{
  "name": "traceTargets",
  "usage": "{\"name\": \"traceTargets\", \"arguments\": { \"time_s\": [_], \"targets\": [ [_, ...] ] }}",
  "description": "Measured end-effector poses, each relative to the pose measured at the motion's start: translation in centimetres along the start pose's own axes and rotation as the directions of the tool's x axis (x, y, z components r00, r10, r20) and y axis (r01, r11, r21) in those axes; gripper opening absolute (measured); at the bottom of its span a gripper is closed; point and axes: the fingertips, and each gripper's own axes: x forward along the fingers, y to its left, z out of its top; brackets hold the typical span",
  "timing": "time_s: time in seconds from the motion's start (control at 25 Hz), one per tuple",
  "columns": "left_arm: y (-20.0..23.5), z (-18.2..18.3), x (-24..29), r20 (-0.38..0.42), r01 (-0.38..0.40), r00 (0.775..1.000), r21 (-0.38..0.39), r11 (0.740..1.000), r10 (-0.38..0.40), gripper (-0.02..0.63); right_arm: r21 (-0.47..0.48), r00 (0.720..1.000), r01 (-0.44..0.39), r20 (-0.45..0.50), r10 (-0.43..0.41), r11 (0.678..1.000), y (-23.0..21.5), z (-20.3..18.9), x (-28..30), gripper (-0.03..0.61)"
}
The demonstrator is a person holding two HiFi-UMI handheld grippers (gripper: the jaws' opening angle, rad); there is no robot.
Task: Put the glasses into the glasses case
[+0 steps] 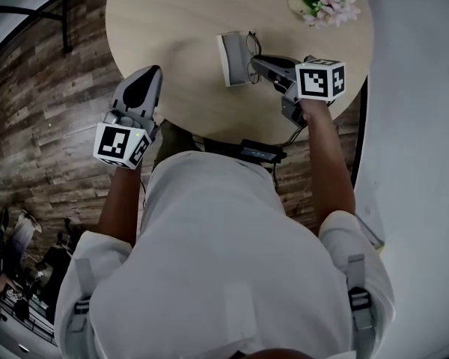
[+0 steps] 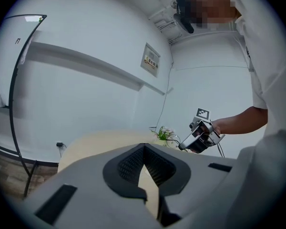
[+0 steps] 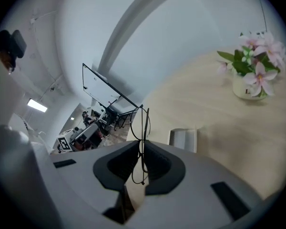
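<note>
The glasses (image 3: 142, 128), thin black wire frames, stand on edge between the jaws of my right gripper (image 3: 142, 146), which is shut on them. In the head view this gripper (image 1: 254, 63) holds the glasses (image 1: 253, 45) just right of the pale grey glasses case (image 1: 233, 57) on the round table. The case (image 3: 183, 139) lies a little ahead and to the right of the jaws. My left gripper (image 1: 147, 77) hovers at the table's near-left edge, away from the case, its jaws closed together on nothing (image 2: 143, 149).
A small pot of pink flowers (image 1: 322, 0) stands at the table's far right, also in the right gripper view (image 3: 252, 75). The light wooden tabletop (image 1: 172, 21) sits over a dark plank floor (image 1: 37, 103). A black cable box (image 1: 259, 152) hangs at the near edge.
</note>
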Motion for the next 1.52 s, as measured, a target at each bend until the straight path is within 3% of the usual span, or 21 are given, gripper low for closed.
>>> {"name": "traceTargets", "arguments": {
  "time_s": [0.6, 1.08, 1.52],
  "targets": [
    [0.9, -1.4, -2.0, 0.006, -0.009, 1.000, -0.031, 0.999, 0.009, 0.014, 0.112, 0.969, 0.088, -0.240, -0.059, 0.990, -3.5, -3.0, 7.0, 0.049],
    [1.4, -3.3, -2.8, -0.017, -0.021, 1.000, -0.084, 0.996, 0.019, 0.014, 0.128, 0.935, 0.201, -0.322, -0.151, 0.971, -6.4, -5.0, 8.9, 0.049],
    [2.2, -4.1, -3.6, -0.028, -0.043, 0.999, -0.112, 0.993, 0.040, 0.013, 0.170, 0.921, 0.211, -0.364, -0.138, 0.963, -7.5, -6.1, 9.9, 0.049]
  ]
}}
